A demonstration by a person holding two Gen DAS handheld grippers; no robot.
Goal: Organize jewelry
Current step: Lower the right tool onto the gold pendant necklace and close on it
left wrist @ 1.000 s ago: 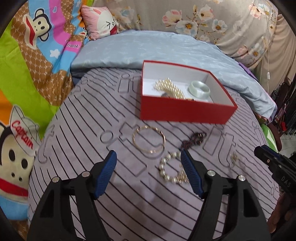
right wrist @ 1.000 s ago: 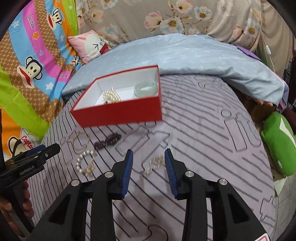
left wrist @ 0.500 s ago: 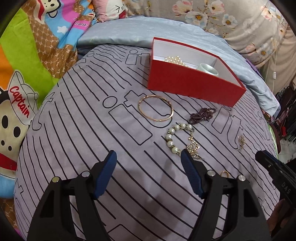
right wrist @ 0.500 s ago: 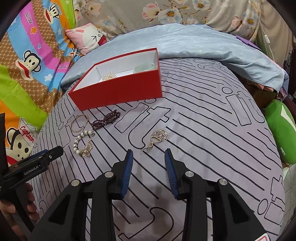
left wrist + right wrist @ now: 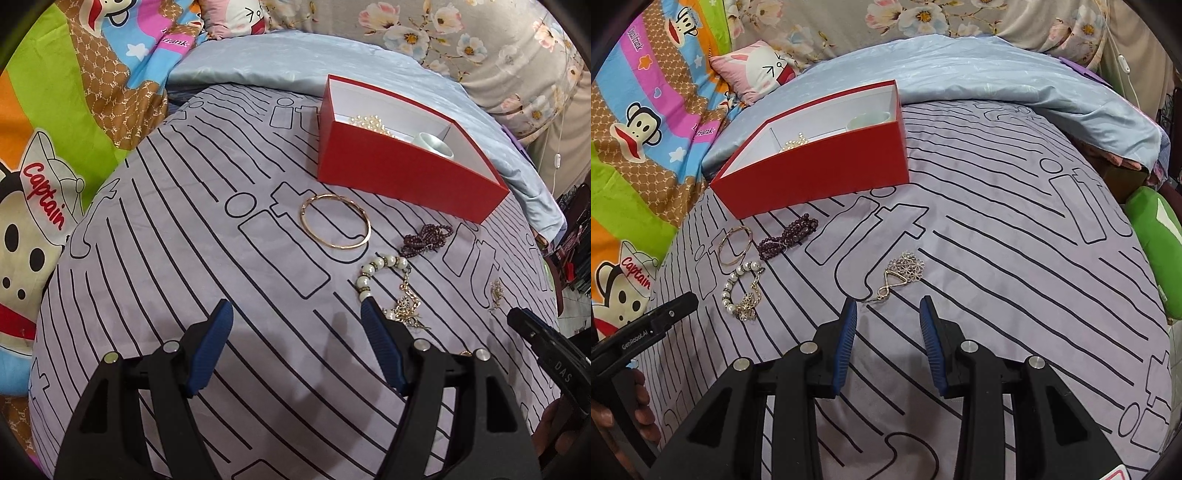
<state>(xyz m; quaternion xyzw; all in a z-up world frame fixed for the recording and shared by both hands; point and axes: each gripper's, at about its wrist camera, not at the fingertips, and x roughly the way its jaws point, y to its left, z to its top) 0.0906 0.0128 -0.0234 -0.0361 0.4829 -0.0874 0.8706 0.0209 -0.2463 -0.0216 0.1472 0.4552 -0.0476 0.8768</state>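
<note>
Underneath everything lies a bed covered by a lilac sheet (image 5: 192,229) printed with black lines, with a pale blue quilt (image 5: 997,74) bunched along its far side. On the sheet near the quilt stands a red box (image 5: 827,170), open on top and white inside; a pearl strand (image 5: 369,121) and a pale green bangle (image 5: 432,143) lie in it.

Both tools hover above the sheet, empty. The left hand-held gripper (image 5: 297,314) has its blue pads spread wide apart; its right pad overlaps the near end of a pearl bracelet (image 5: 384,266) with a gold charm chain. The right hand-held gripper (image 5: 888,308) is also apart, more narrowly, with a gold flower-pendant necklace (image 5: 901,275) lying just beyond its tips.

Between the bracelet and the box lies a thin gold bangle (image 5: 335,226), flat on the sheet. Just right of it, in the left wrist view, a dark purple bead bracelet (image 5: 426,239) is bunched up, close to the box's front wall.
</note>
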